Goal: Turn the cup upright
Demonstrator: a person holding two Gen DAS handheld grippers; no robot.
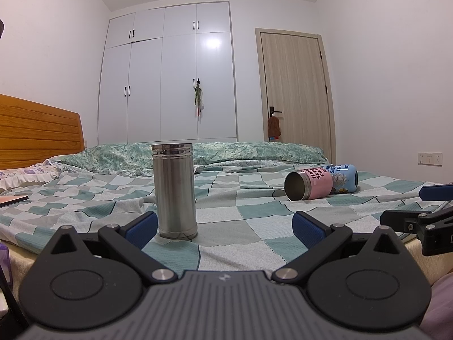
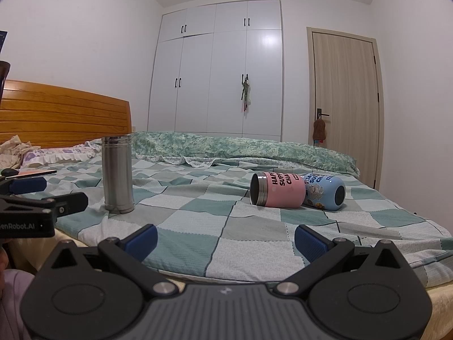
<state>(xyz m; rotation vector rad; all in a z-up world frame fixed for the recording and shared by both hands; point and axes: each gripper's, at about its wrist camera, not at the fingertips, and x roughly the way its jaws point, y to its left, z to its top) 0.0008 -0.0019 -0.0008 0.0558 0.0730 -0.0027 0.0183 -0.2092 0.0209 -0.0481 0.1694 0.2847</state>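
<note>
Blue-padded and spread wide, the left gripper and right gripper hold nothing at the bed's near edge, while farther off the pink cup lies sideways on the checked blanket, looking rigid, slick-walled, best pinched mid-body.

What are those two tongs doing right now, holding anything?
Left tongs: open, holding nothing; the steel cup stands just ahead of them.
Right tongs: open, holding nothing; only the checked bedsheet lies between them.
</note>
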